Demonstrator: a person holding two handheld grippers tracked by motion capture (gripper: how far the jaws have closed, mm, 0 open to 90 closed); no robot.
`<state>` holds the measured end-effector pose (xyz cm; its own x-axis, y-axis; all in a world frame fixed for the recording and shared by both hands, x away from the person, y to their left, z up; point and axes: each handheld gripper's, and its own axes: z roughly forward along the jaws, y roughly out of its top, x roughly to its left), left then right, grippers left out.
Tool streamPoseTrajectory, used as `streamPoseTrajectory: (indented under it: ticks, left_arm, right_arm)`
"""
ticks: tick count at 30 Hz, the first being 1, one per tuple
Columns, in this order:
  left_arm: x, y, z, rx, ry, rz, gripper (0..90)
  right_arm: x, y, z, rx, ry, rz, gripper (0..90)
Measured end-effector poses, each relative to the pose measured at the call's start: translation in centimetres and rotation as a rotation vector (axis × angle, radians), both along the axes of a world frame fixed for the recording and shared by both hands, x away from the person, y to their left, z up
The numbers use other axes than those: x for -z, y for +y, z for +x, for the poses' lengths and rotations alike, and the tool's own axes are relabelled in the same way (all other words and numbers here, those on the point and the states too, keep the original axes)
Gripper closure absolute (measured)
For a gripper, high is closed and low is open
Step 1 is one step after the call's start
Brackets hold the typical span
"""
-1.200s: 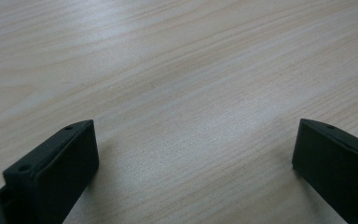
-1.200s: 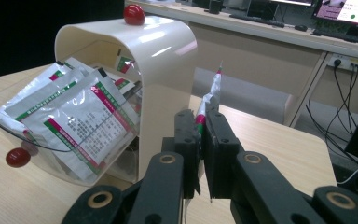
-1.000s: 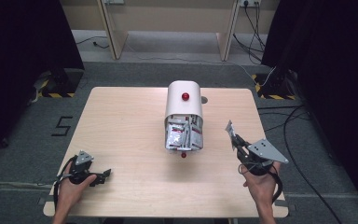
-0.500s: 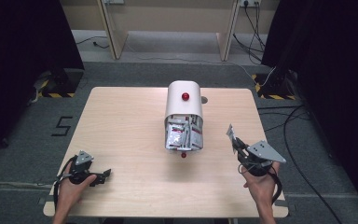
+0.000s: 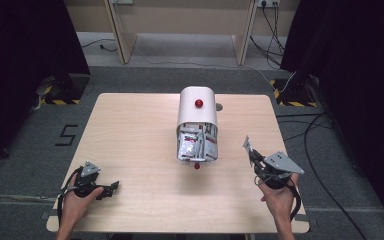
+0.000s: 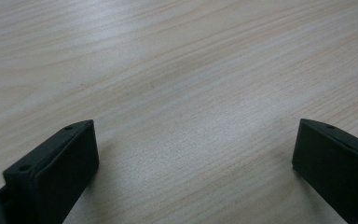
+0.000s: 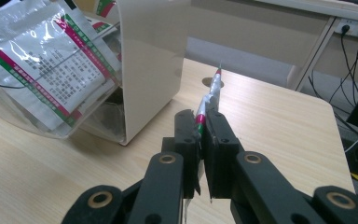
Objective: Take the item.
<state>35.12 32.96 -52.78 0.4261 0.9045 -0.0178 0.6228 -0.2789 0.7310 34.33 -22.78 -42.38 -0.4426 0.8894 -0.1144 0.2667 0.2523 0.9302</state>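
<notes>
Sachet (image 7: 213, 95) pinched edge-on in right gripper (image 7: 204, 128) – tip sticking out

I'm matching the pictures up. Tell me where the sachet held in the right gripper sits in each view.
High view: the sachet stands up right of centre, at the right gripper.
Right gripper view: centre, edge-on, pinched between the jaws.
Left gripper view: bare table between open jaws; no sachet.
Shared landmark: the white dispenser, at upper left in the right gripper view.

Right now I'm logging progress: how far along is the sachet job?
One sachet is out of the dispenser and pinched in the right gripper, clear of the table. The left gripper sits open and idle. More sachets remain inside; this one is not set down.
</notes>
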Motion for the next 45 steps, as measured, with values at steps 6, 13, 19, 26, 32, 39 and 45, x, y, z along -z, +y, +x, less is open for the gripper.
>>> streamPoseTrajectory:
  ticks: [6, 13, 19, 26, 32, 39, 45]
  left_arm:
    - [0.0, 0.0, 0.0, 0.000, 0.000, 0.000, 0.0]
    - [0.0, 0.0, 0.0, 0.000, 0.000, 0.000, 0.0]
    - [0.0, 0.0, 0.0, 0.000, 0.000, 0.000, 0.0]
    - [0.0, 0.0, 0.0, 0.000, 0.000, 0.000, 0.0]
    - [0.0, 0.0, 0.0, 0.000, 0.000, 0.000, 0.0]
    - [0.0, 0.0, 0.0, 0.000, 0.000, 0.000, 0.0]
    - [0.0, 0.0, 0.0, 0.000, 0.000, 0.000, 0.0]
  right_arm:
    - [0.6, -0.3, 0.3, 0.009, 0.019, 0.002, 85.1]
    - [1.4, -0.2, 0.7, 0.013, 0.041, -0.002, 85.2]
    - [1.9, -0.2, 1.0, 0.016, 0.055, -0.008, 85.2]
    - [2.3, -0.4, 1.2, 0.022, 0.065, -0.005, 85.2]
    - [2.6, -0.4, 1.3, 0.021, 0.071, -0.011, 85.2]
    - [3.1, -0.4, 1.5, 0.025, 0.088, -0.009, 85.2]
    - [3.4, -0.4, 1.6, 0.020, 0.094, -0.010, 85.1]
